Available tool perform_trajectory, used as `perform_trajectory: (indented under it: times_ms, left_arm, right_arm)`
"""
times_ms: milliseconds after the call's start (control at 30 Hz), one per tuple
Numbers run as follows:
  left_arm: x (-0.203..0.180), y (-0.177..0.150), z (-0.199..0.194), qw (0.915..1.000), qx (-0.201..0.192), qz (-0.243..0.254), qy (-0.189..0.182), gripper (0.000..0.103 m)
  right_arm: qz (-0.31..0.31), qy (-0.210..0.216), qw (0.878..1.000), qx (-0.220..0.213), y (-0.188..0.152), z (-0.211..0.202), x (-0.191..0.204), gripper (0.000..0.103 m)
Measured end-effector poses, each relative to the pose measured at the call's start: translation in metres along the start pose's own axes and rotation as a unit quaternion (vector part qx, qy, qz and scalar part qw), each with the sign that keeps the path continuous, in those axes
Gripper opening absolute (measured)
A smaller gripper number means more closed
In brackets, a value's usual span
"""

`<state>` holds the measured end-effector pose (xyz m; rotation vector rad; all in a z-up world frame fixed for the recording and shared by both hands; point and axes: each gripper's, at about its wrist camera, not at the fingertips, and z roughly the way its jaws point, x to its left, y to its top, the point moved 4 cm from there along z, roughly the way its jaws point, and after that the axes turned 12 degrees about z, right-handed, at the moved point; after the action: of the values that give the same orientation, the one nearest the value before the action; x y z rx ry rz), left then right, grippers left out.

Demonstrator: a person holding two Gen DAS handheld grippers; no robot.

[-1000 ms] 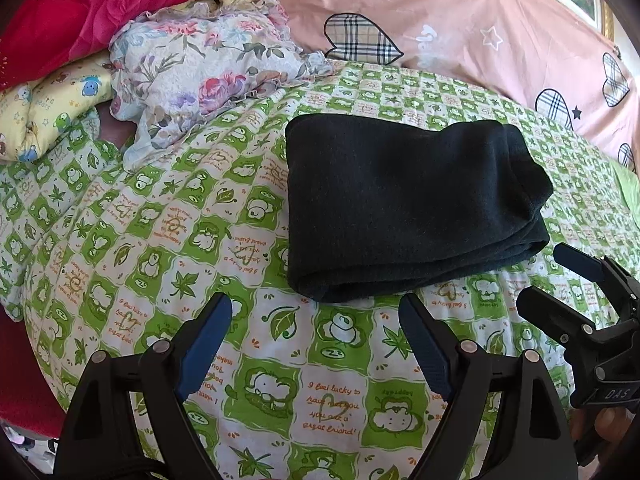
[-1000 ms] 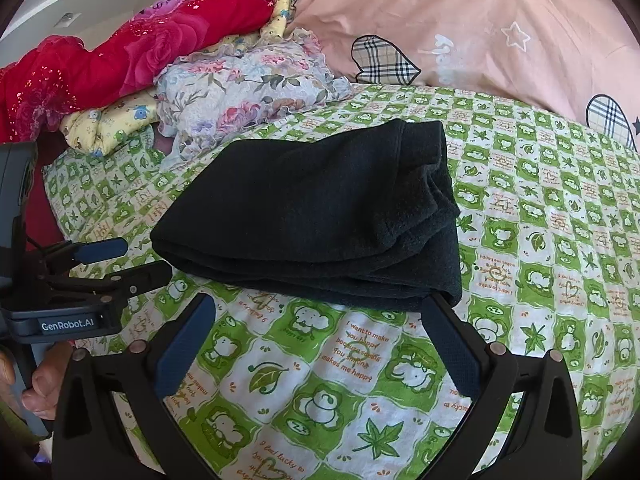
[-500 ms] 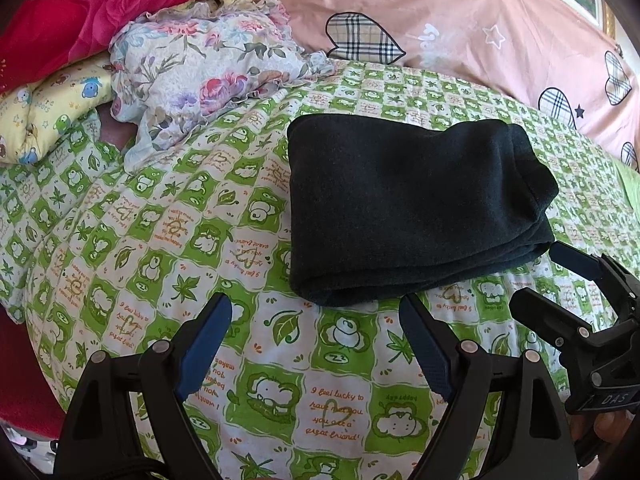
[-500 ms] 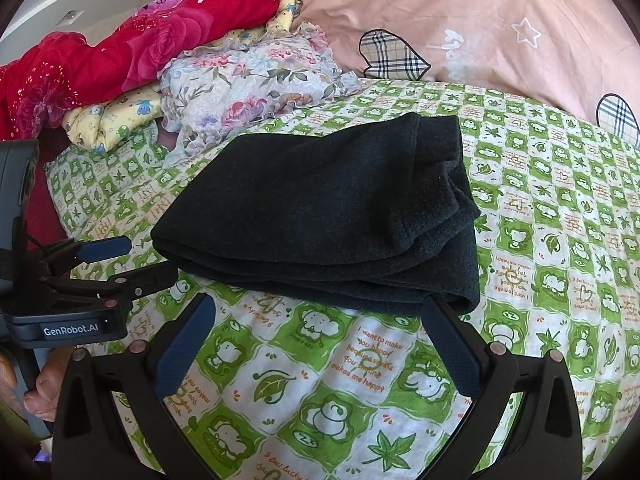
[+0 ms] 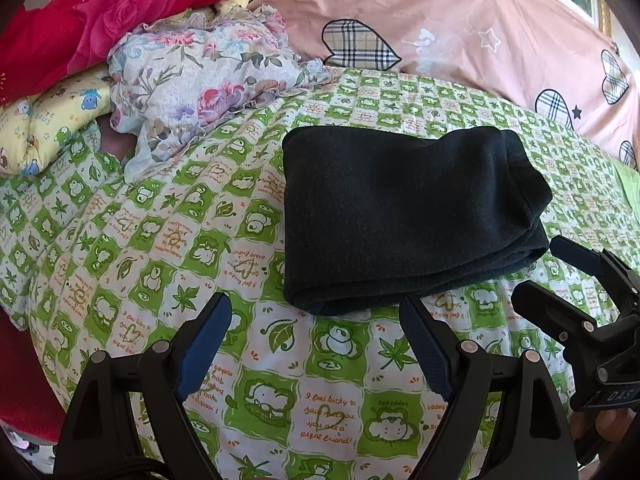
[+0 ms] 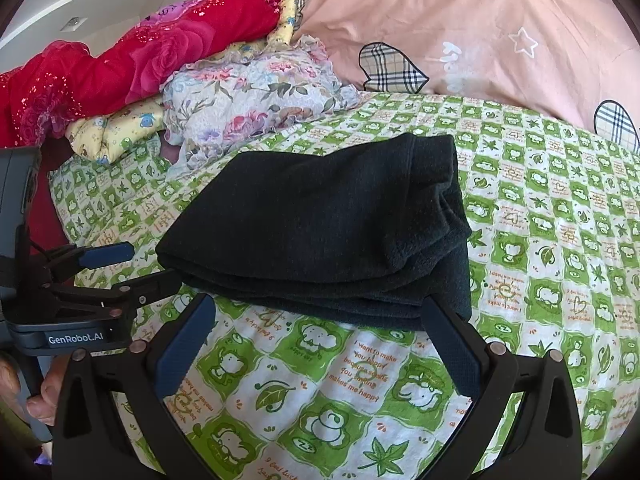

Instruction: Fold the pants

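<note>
The black pants (image 5: 400, 208) lie folded into a thick rectangle on the green checked bed sheet (image 5: 160, 240), with layered edges showing at their near side (image 6: 320, 216). My left gripper (image 5: 314, 308) is open just short of the pants' near left corner, nothing between its blue pads. My right gripper (image 6: 319, 304) is open at the near edge, its right finger close to the pants' right corner. In each wrist view the other gripper shows at the side, the right gripper (image 5: 542, 268) and the left gripper (image 6: 152, 265), both open and empty. A hand holds each handle.
A pink quilt with plaid hearts (image 5: 440, 20) rises behind the pants. A floral pillow (image 5: 200, 84), a yellow printed cloth (image 5: 40, 128) and a red rose blanket (image 5: 80, 20) are piled at the back left. The sheet (image 6: 540, 220) runs on to the right.
Both views have shifted slightly, so the pants now sit a little lower and nearer the fingers. Both grippers stay open and hold nothing; the pants have not moved.
</note>
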<state>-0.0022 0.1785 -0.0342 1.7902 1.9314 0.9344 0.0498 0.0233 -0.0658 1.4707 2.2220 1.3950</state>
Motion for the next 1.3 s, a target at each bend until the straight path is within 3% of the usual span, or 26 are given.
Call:
perform_trajectory:
  times_ms: [1300]
  left_arm:
    - [0.0012,0.0055,-0.0076,1.0,-0.008,0.002,0.006,0.086]
  right_arm:
    - [-0.002,0.008,1.0,-0.015,0.01,-0.0087,0.0095,0.103]
